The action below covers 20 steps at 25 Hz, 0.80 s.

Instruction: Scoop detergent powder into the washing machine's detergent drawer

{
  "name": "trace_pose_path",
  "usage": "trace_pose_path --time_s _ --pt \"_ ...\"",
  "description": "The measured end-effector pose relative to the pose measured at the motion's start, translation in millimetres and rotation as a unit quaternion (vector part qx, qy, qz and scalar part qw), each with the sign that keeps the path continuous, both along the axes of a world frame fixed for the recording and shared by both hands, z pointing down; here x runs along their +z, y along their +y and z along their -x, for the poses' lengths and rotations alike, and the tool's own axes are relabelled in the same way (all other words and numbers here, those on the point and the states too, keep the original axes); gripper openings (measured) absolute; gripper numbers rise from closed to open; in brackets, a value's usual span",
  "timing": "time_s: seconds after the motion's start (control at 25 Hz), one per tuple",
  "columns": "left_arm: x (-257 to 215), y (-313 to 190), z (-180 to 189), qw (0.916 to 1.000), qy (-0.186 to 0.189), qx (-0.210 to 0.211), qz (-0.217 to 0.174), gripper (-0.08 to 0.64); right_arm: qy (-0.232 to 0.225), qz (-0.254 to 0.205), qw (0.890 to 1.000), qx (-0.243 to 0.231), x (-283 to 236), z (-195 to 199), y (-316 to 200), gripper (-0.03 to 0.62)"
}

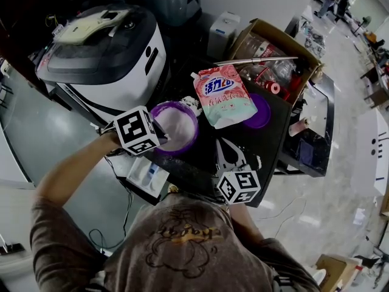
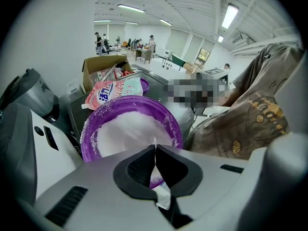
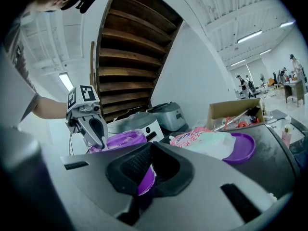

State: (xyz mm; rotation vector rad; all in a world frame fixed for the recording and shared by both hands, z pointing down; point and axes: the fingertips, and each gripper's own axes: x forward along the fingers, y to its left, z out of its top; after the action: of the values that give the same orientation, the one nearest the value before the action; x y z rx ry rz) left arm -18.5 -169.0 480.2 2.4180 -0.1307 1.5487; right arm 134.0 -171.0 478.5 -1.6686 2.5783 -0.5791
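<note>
The purple tub (image 1: pixel 175 104) sits in the middle of the dark surface (image 1: pixel 267 145). Its lid (image 1: pixel 262 111) is off and lies to the right, partly under the pink detergent bag (image 1: pixel 223 95). The tub is full of white powder (image 1: pixel 176 126).

The left claw (image 2: pixel 155 146) is closed tight on a thin white handle (image 2: pixel 162 196), most likely the scoop's. Its tip points down at the near left rim of the tub. I cannot see the scoop's bowl, so I cannot say if it holds powder.

The right claw (image 3: pixel 149 153) is narrow and looks to be pinching the tub's right wall, as if to keep the tub from sliding.

The washing machine (image 1: pixel 115 59) stands far left, well apart from the tub. I cannot see its drawer.

So the task looks only begun. The tub is open and the scoop is at the powder. What is left is to lift a scoopful, carry it left to the machine and tip it into the drawer.
</note>
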Motion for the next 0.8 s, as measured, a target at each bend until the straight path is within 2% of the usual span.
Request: trace_pose_path --time_s 0.8 --pt "-1 8 -17 0.9976 0.038 -0.02 0.055 0.023 0.003 0.0 1.0 0.0 0 -5 0 0.002"
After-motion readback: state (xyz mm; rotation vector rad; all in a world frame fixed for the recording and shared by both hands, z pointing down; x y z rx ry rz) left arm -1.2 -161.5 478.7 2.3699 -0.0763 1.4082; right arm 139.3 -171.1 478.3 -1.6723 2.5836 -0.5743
